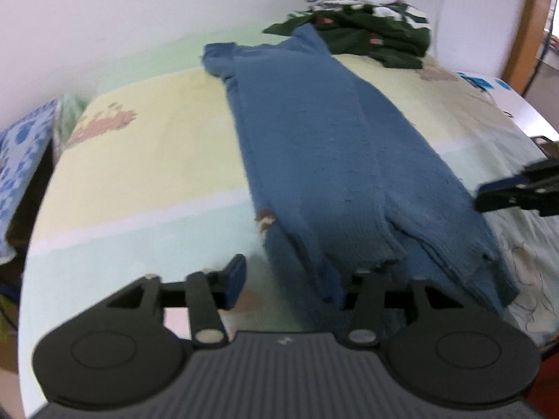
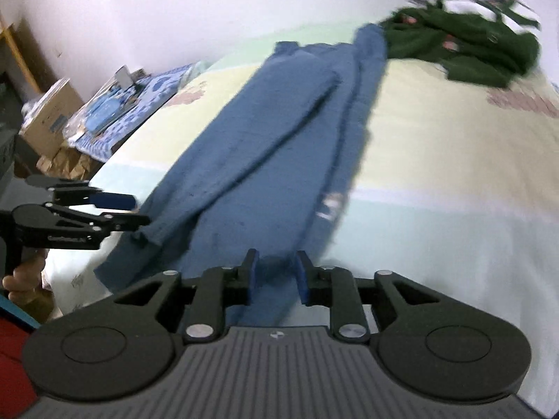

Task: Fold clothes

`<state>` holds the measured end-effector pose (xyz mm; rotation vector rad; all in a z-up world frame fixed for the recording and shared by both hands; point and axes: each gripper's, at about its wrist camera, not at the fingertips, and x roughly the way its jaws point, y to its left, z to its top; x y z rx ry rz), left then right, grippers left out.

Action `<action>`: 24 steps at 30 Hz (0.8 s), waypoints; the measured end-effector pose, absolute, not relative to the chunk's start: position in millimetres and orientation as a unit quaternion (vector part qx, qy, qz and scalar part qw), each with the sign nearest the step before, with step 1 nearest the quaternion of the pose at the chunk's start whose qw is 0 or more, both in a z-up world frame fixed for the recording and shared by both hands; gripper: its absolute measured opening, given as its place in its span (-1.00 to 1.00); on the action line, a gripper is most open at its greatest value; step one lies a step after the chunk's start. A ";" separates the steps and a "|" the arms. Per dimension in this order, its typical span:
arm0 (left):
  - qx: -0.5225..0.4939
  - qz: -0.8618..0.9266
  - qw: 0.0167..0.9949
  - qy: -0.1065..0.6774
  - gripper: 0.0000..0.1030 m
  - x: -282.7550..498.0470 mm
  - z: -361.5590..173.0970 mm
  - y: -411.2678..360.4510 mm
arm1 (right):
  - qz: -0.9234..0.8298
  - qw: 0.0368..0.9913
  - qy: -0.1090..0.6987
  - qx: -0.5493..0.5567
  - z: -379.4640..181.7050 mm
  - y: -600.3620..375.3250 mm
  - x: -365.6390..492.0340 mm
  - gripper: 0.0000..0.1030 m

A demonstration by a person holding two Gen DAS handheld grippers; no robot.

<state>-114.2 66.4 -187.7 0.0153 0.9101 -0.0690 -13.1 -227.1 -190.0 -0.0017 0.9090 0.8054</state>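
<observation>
The blue sweater [image 1: 325, 160] lies lengthwise on the bed [image 1: 146, 160], sleeves folded in so it forms a narrow strip, and both hand-held grippers, left [image 1: 290, 282] and right [image 2: 276, 276], stand released over its near hem, probably to fold it toward the collar.

Blue sweater [image 1: 314, 146], folded lengthwise, centre frame on pastel bedsheet [image 1: 146, 160]. Green clothes pile [image 1: 377, 38] upper right. Left gripper [image 1: 290, 282] jaws apart, bottom; right gripper [image 1: 503, 195] right edge.
</observation>
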 end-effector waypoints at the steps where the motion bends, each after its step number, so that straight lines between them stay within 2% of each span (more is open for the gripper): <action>1: -0.007 -0.027 0.896 0.444 0.09 -112.6 -186.8 70.1 | 0.377 0.818 0.434 0.013 -191.1 -232.2 -10.7 -0.50; 4: -0.055 -0.017 0.886 0.461 0.10 -107.5 -187.4 79.7 | 0.378 0.806 0.452 0.058 -195.9 -244.4 -5.8 -0.47; 11: -0.012 -0.025 0.883 0.468 0.09 -101.7 -188.5 64.6 | 0.380 0.788 0.479 0.069 -203.6 -235.0 -10.9 -0.46; 19: -0.036 -0.036 0.875 0.481 0.19 -81.6 -184.5 76.8 | 0.327 0.819 0.463 0.091 -193.8 -236.4 -7.8 -0.44; 24: -0.044 -0.038 0.891 0.450 0.27 -60.2 -170.6 91.3 | 0.328 0.846 0.413 0.077 -181.3 -209.2 2.6 -0.44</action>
